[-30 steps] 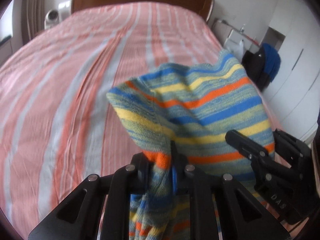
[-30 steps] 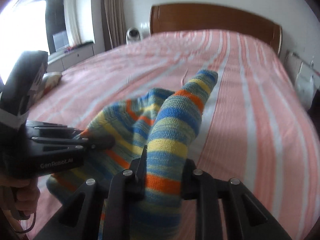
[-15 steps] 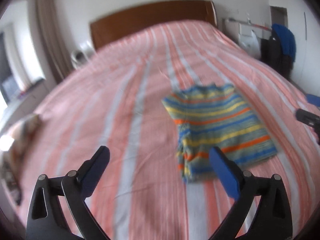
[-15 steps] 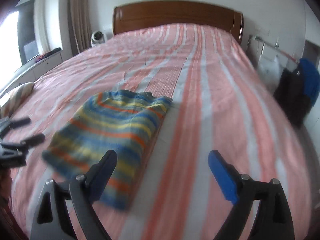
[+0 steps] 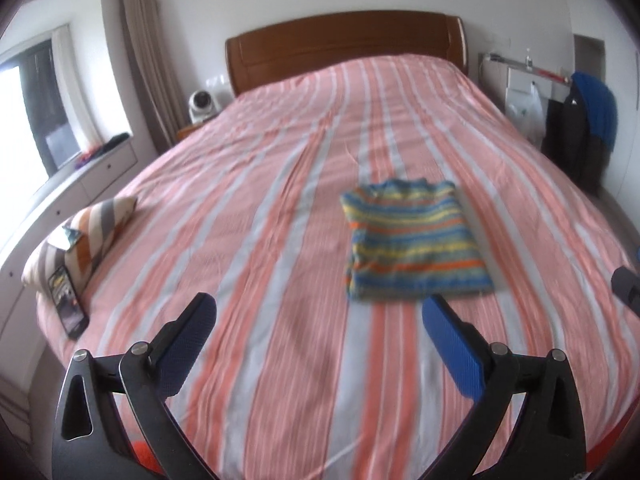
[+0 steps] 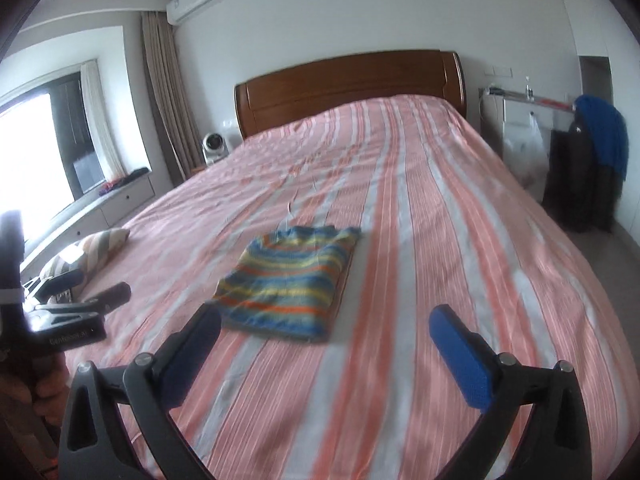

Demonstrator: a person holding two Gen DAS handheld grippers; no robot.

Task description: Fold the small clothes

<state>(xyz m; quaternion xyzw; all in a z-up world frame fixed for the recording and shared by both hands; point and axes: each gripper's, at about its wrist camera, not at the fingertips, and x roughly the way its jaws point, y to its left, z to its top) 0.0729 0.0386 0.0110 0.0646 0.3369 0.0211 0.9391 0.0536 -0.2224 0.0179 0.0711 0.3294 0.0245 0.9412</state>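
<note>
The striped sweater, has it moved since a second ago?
Yes. The striped sweater went from both grippers down onto the bedspread, now folded flat, clear of the left gripper.

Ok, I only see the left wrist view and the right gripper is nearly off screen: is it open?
Observer: Yes, the right gripper is open, with nothing between its fingers.
Operator: Is it near the sweater?
Observer: Its left finger overlaps the sweater's near corner in that view; contact I cannot tell.
Operator: And my gripper from there?
Observer: The left gripper is left of the sweater, apart from it.
</note>
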